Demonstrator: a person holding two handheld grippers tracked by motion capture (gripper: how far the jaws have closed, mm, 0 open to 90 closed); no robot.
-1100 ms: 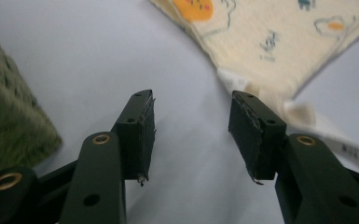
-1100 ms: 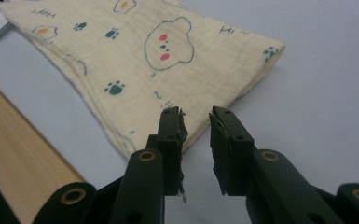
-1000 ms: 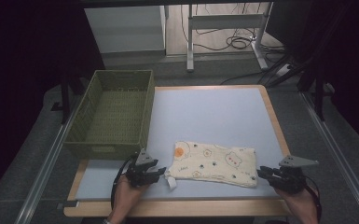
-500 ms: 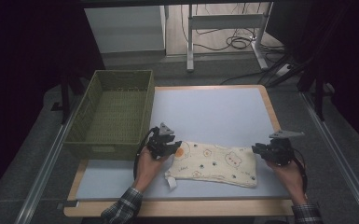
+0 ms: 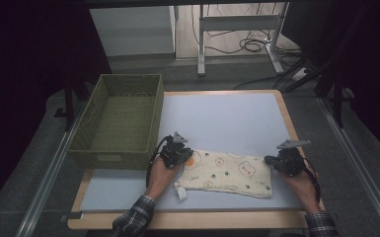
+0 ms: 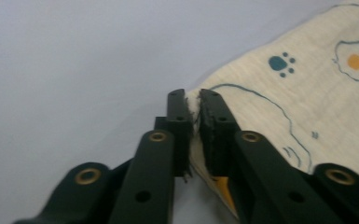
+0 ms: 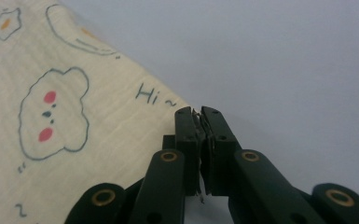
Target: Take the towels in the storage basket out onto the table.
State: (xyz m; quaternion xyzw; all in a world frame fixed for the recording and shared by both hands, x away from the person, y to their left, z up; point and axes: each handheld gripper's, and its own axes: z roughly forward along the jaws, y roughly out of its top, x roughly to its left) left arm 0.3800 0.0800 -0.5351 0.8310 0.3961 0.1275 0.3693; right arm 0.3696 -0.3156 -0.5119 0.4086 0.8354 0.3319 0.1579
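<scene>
Cloth (image 5: pixel 227 173): cream fabric printed with bears, paw prints and fried eggs; lies flat on the near half of the table (image 5: pixel 227 118), long side across, between the two hands. A small white tag (image 5: pixel 181 194) sticks out at its near left corner.

Writing: "Hi ~" in dark script, legible in the right gripper view beside a bear face with pink cheeks (image 7: pixel 51 116); too small to read from above.

Left gripper (image 5: pixel 180 150): at the far left corner of the cloth; jaws have just been closing and now pinch the fabric edge, seen close in the left gripper view (image 6: pixel 193 112), next to a teal paw print (image 6: pixel 281 64).

Right gripper (image 5: pixel 279 160): at the far right corner; jaws have just been closing and now clamp the cloth edge (image 7: pixel 198 119).

Basket (image 5: pixel 121 121): green woven, left of the cloth, hanging over the table's left edge; seen from above.
</scene>
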